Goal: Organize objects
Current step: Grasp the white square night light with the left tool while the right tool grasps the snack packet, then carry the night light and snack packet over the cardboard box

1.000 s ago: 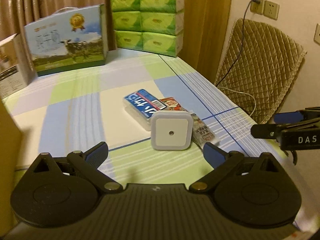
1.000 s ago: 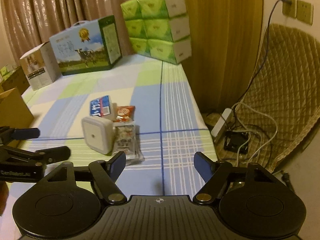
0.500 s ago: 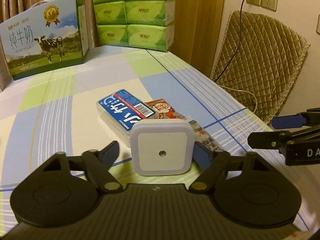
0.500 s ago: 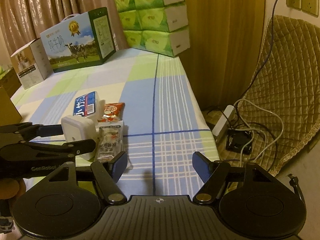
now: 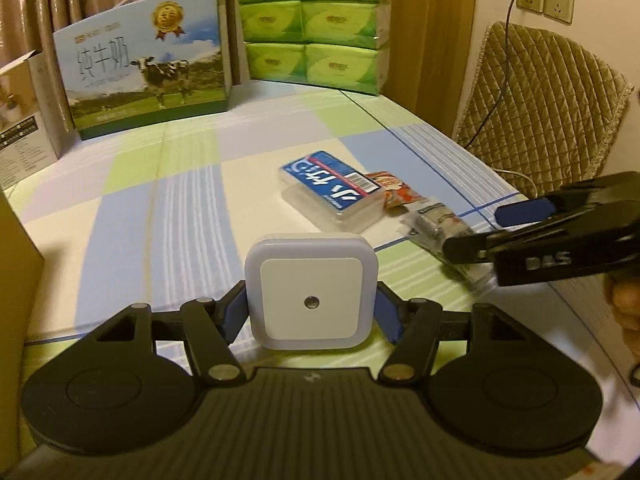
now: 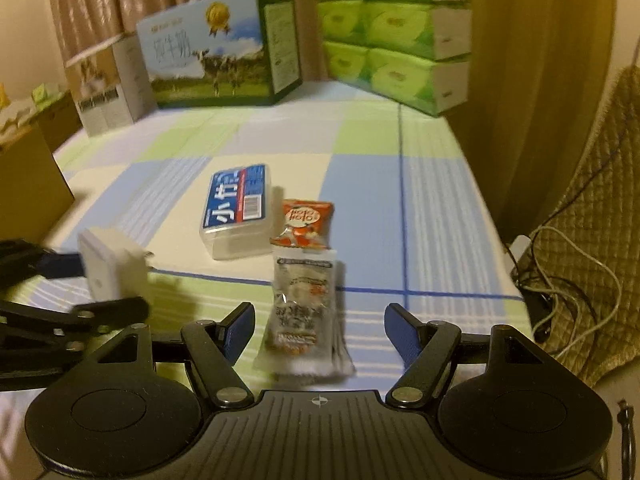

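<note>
Between the blue pads: a white square night light (image 5: 311, 291), the landmark for everything below.
Left gripper (image 5: 311, 312): its jaws have just been closing and now clench the night light's two sides; in the right wrist view the light (image 6: 105, 265) seems lifted off the checked counter (image 5: 180, 208).
Right gripper (image 6: 318, 330): jaws spread, nothing pressed; a clear snack packet (image 6: 306, 312) lies on the counter between them, to the right of the night light.
Beyond the night light: a blue-labelled plastic box (image 5: 332, 190) and, touching it, a small orange packet (image 5: 396, 194).
Far behind the night light: a milk carton box (image 5: 146, 62) and stacked green tissue packs (image 5: 312, 24).
Risk, left: the light's smooth rounded sides could slip or twist from the pads if swung quickly.
Risk, right: the thin, slippery packet may slide or crumple rather than lift, because the jaws meet it flat on the counter.
Risk, both: the grippers work close together and could knock.
</note>
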